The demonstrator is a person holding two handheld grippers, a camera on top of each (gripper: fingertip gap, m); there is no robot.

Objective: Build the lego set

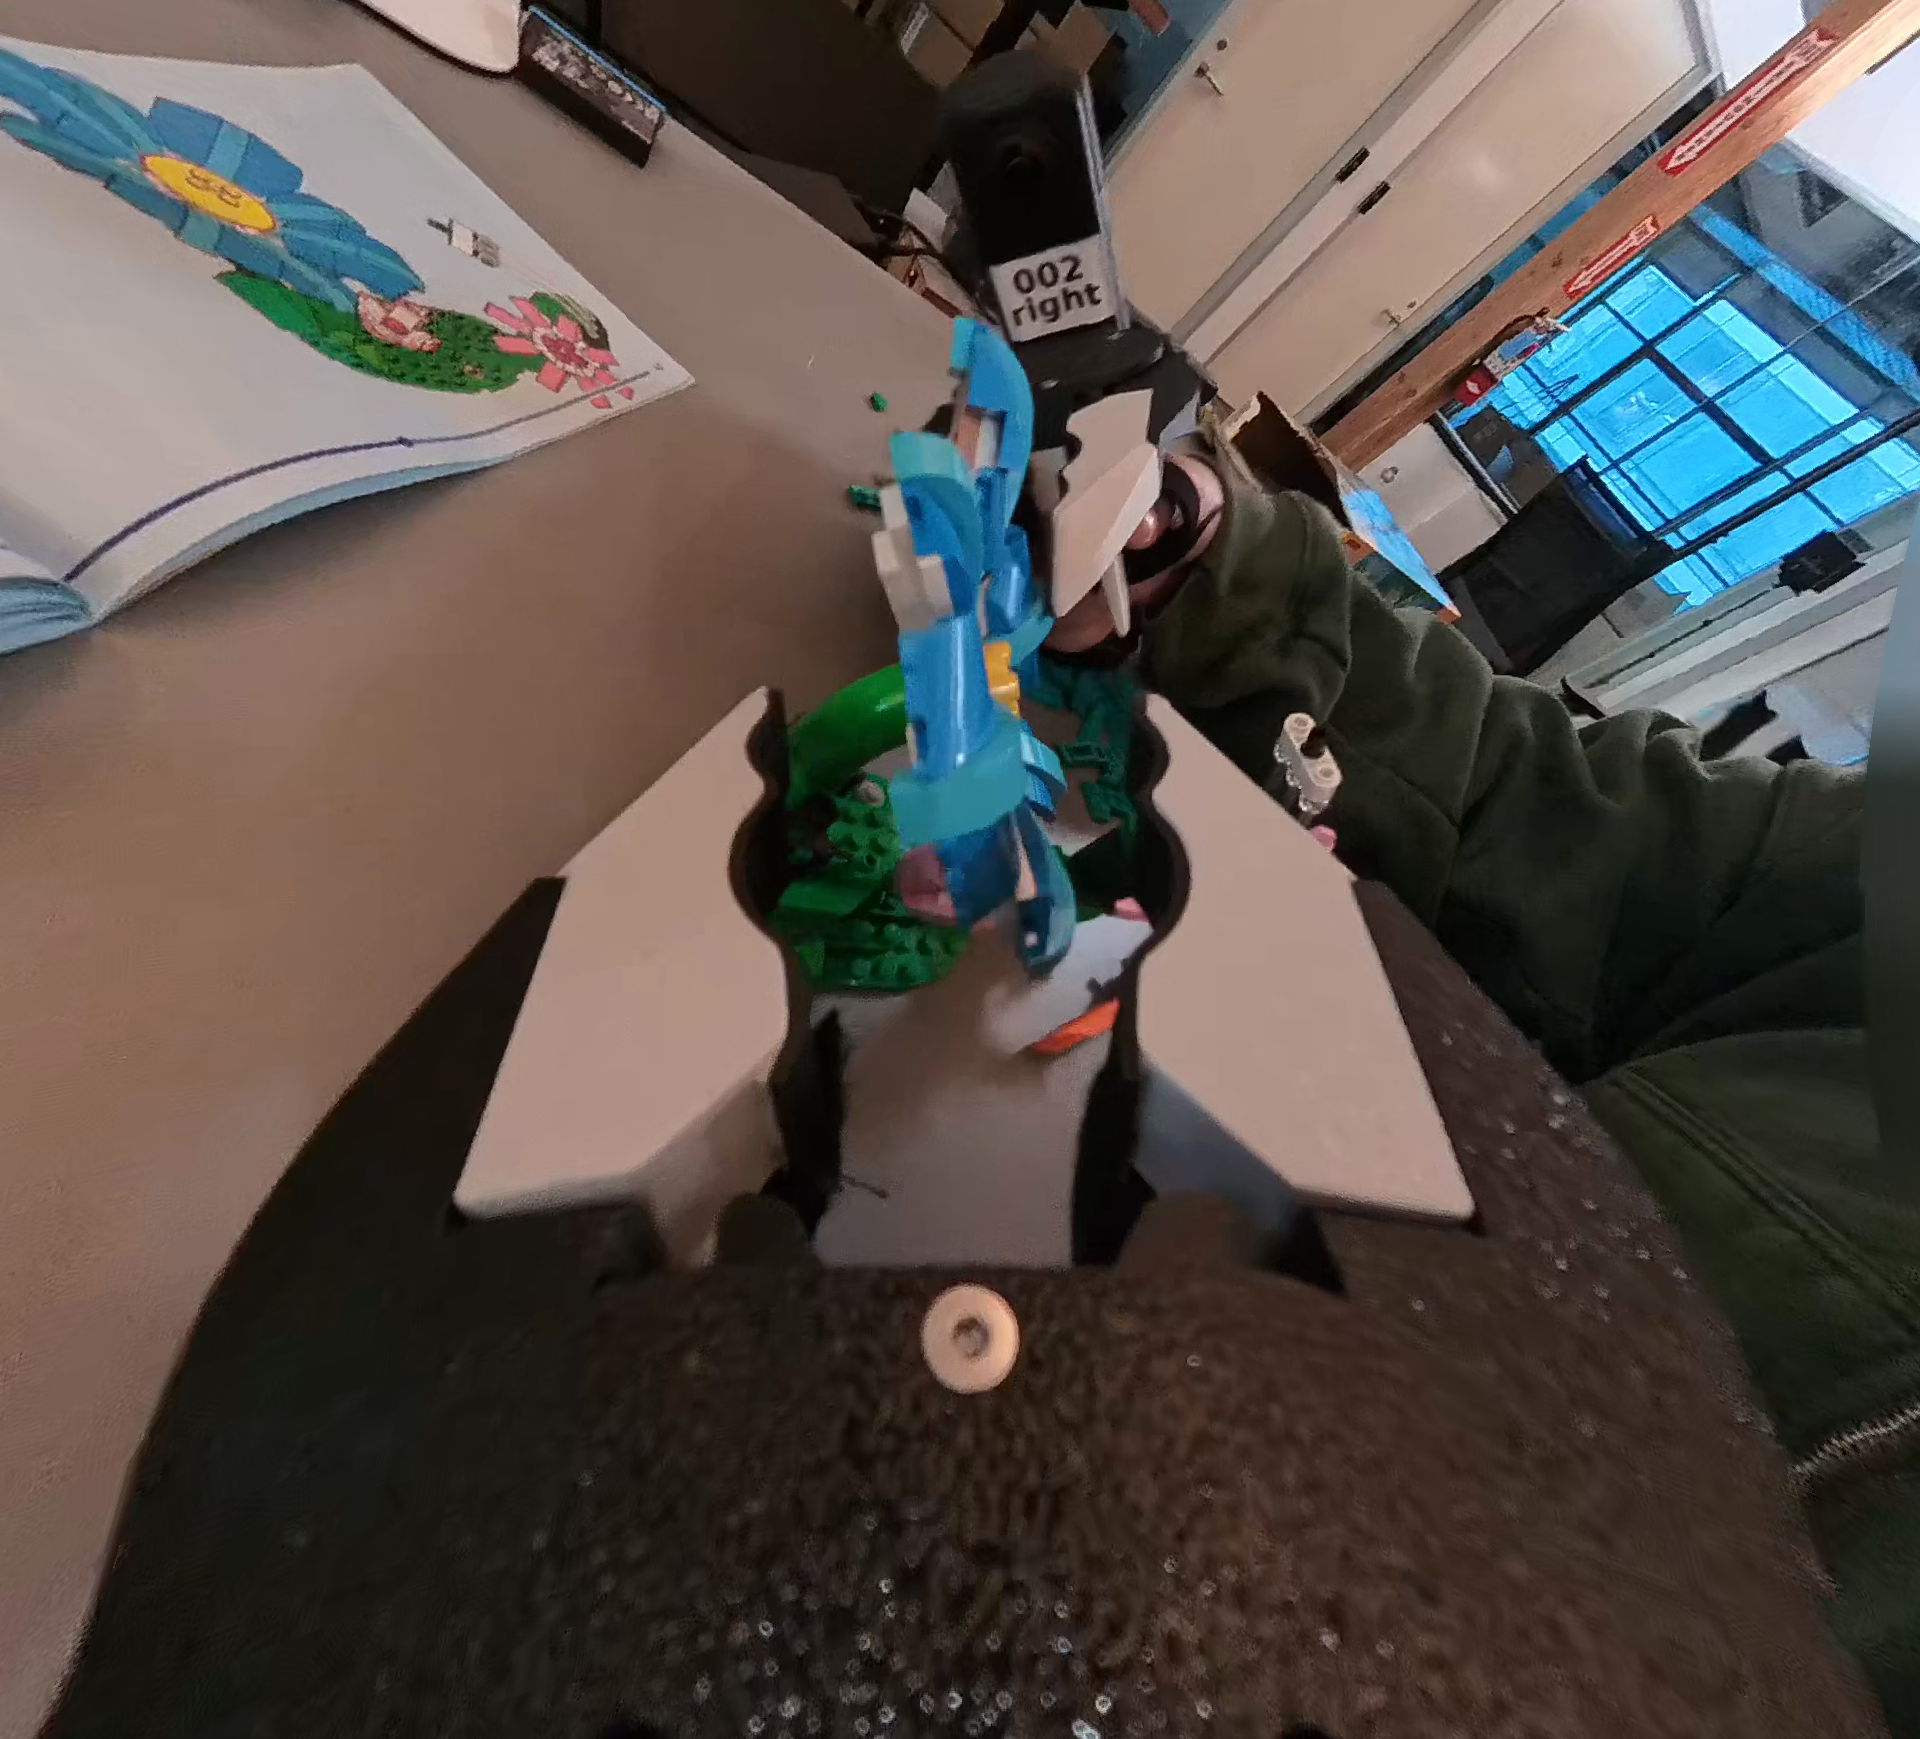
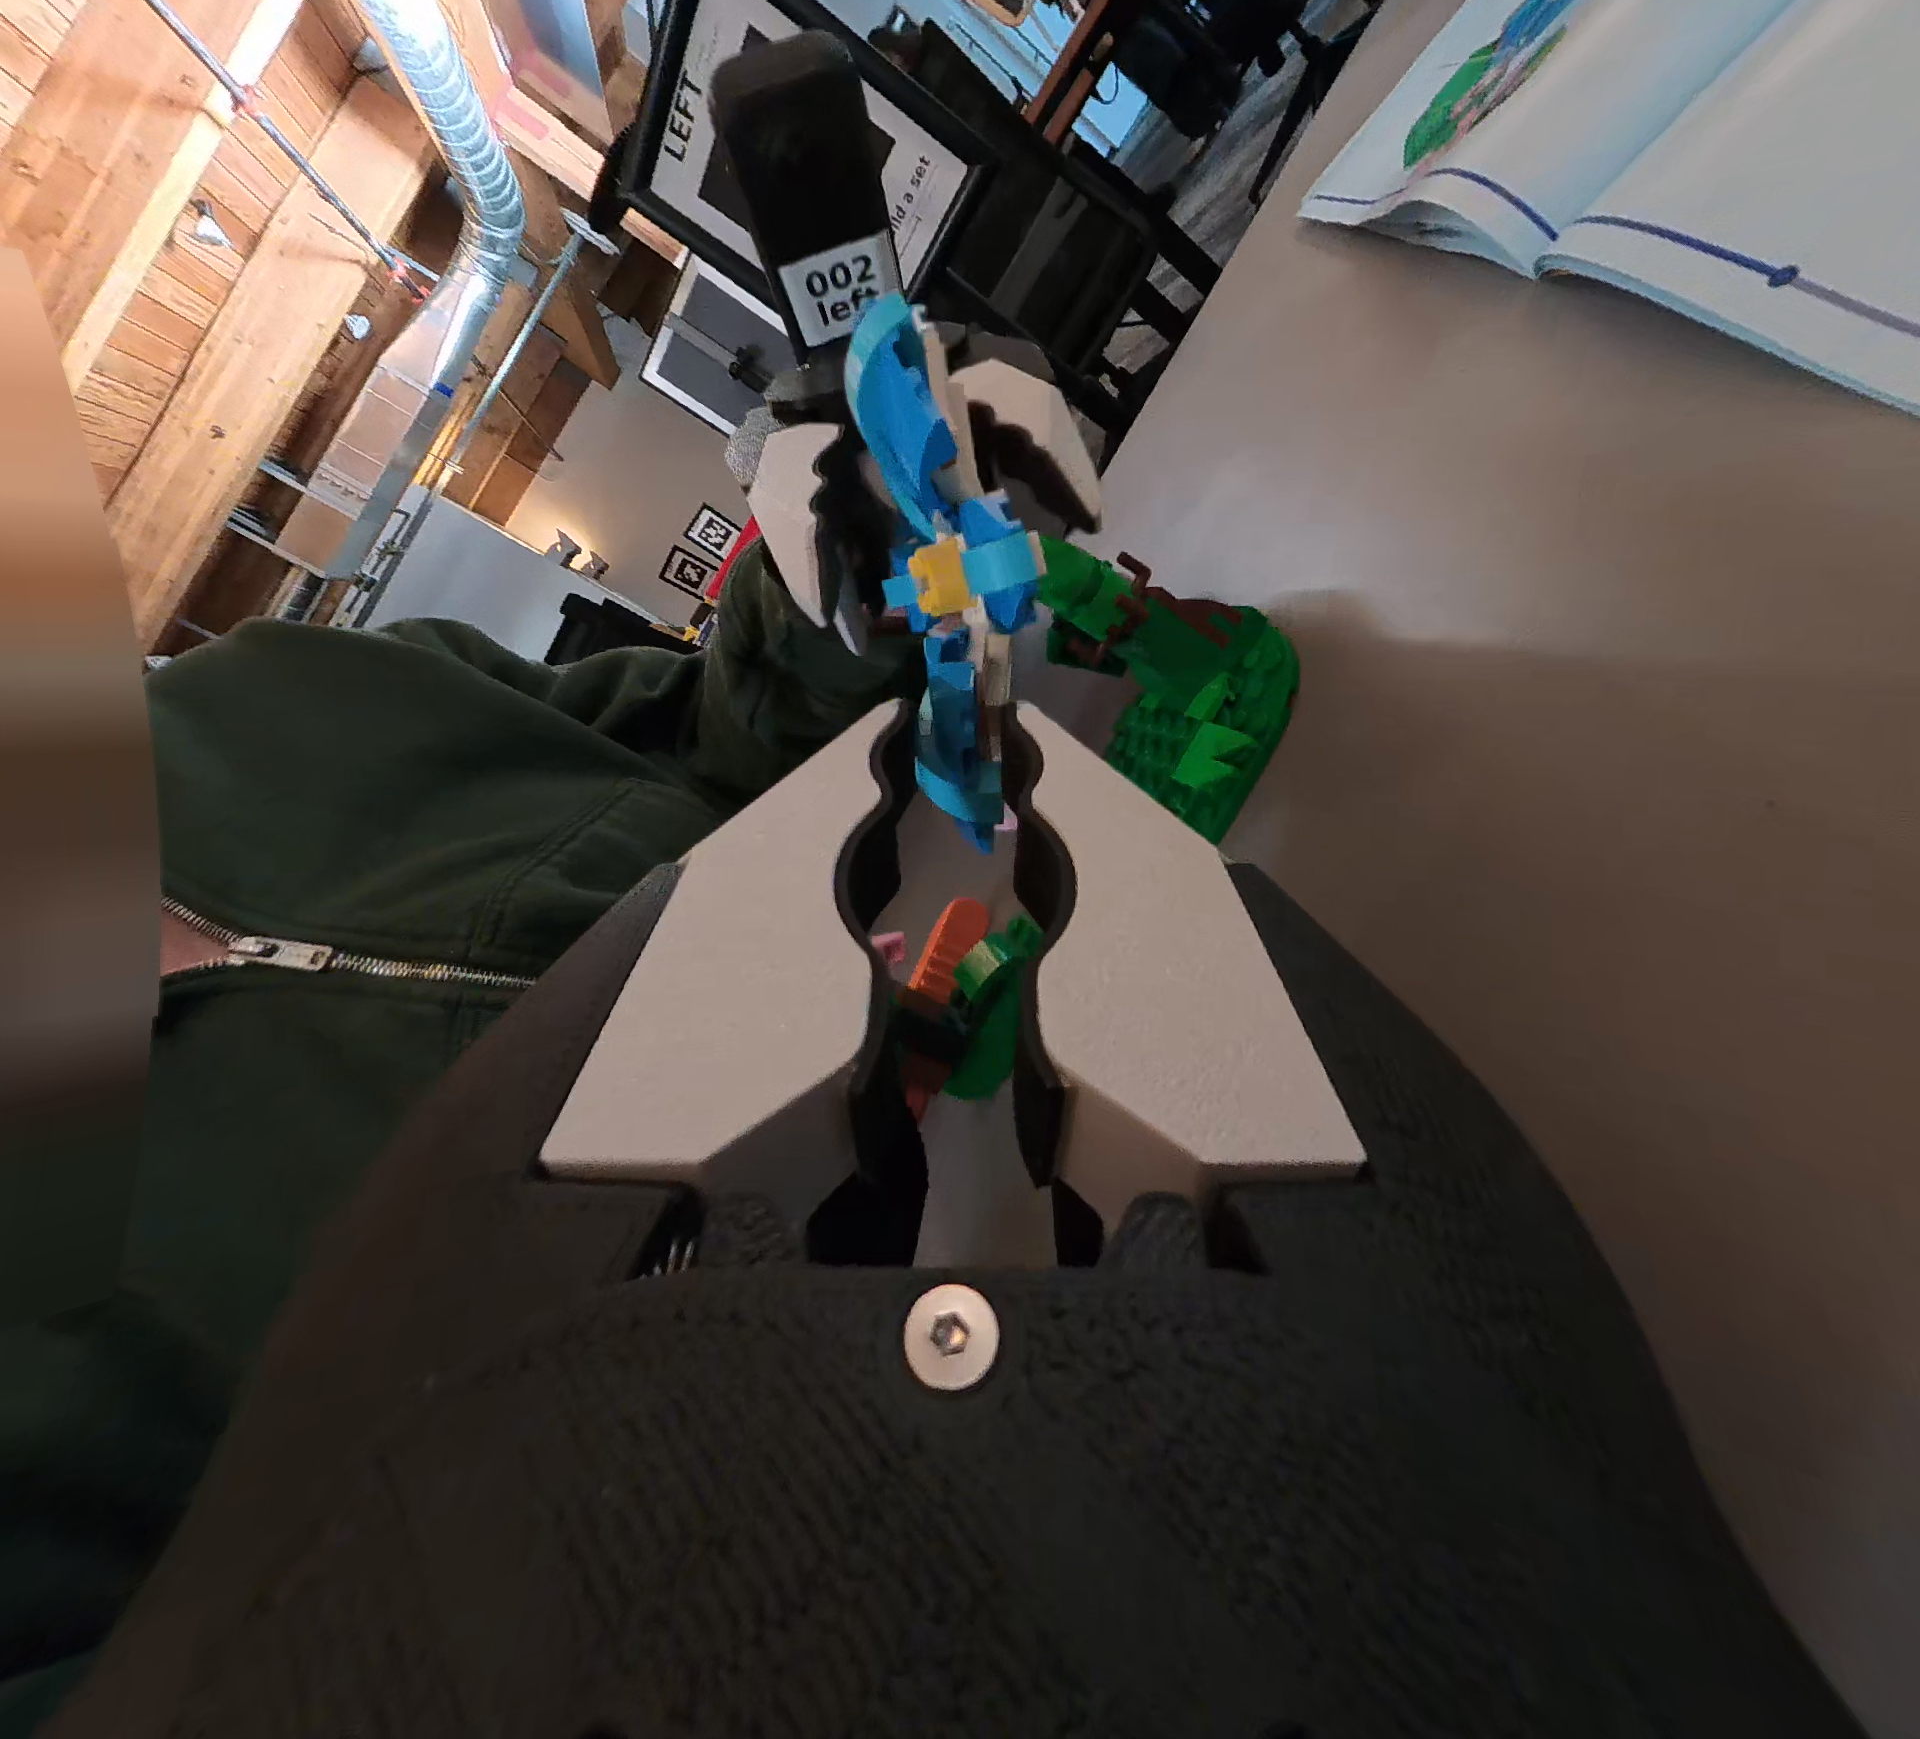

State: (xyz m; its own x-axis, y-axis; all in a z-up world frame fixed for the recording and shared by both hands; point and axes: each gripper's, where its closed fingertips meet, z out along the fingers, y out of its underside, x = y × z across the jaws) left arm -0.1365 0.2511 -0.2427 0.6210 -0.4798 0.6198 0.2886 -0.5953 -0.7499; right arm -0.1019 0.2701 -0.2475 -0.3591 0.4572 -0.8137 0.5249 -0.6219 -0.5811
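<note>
A blue lego flower (image 1: 961, 609) with a yellow centre (image 2: 935, 572) is held up edge-on above the grey table. My right gripper (image 2: 961, 728) is shut on its lower petals; it also shows in the left wrist view (image 1: 1091, 505) just right of the flower. My left gripper (image 1: 961, 723) is open, with its fingers on either side of the flower; in the right wrist view (image 2: 925, 494) its fingers flank the upper petals. The green lego base (image 2: 1205, 733) with a curved green stem (image 1: 842, 733) stands on the table beside the flower.
An open instruction booklet (image 1: 260, 287) lies on the table (image 1: 312, 858); it also shows in the right wrist view (image 2: 1662, 79). Small loose pieces, orange and green (image 2: 966, 962), lie under the grippers. A small white piece (image 1: 1309, 759) sits by a green sleeve (image 1: 1507, 806). Dark boxes (image 1: 592, 84) stand farther back. There is about 5 cm between the tips of the two grippers.
</note>
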